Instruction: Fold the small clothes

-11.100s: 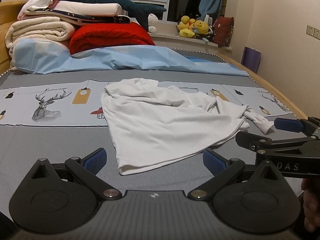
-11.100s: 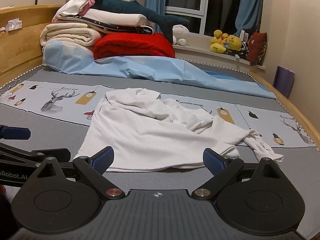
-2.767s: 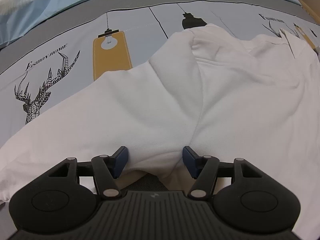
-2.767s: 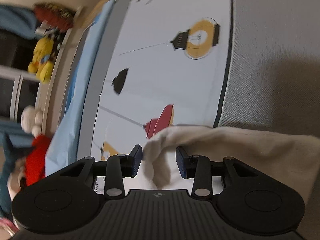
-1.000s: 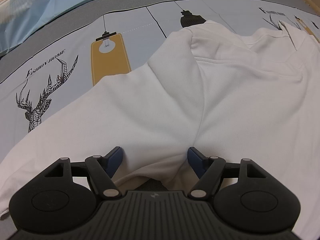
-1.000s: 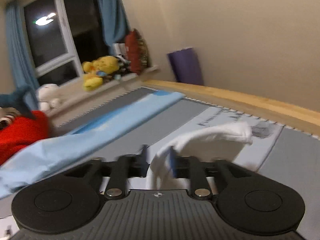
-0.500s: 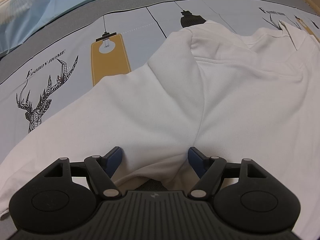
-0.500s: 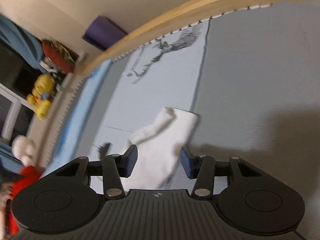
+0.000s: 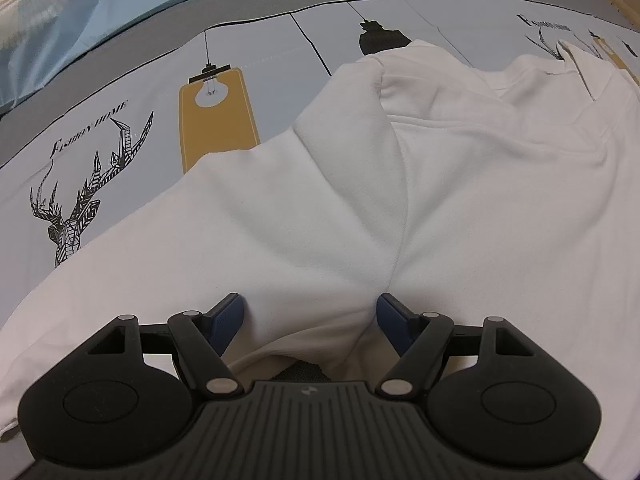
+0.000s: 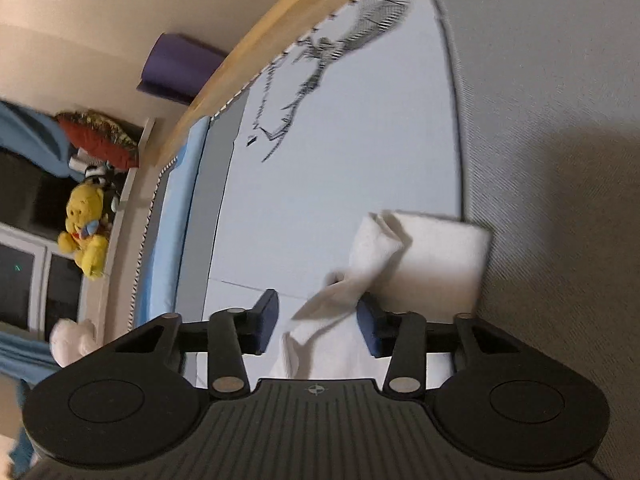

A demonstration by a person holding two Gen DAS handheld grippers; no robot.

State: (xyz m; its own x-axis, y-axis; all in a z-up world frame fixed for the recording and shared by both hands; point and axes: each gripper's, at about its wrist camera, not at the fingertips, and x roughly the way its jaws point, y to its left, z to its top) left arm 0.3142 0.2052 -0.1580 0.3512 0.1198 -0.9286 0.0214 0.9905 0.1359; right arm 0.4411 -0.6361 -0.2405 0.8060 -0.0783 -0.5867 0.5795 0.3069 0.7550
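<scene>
The white shirt [image 9: 460, 200] lay spread on the printed bedsheet [image 9: 120, 128], a raised fold of it sitting between the wide-apart fingers of the left tool [image 9: 310, 318], which gripped nothing. The right tool [image 10: 316, 322] was also spread open; the shirt's twisted sleeve end [image 10: 424, 256] lay between and just past its fingers, unclamped, on the bed.

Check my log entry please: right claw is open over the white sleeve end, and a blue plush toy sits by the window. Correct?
Nearly. The right wrist view shows a yellow plush toy by the window, not blue. The right claw is indeed open over the white sleeve end.
</scene>
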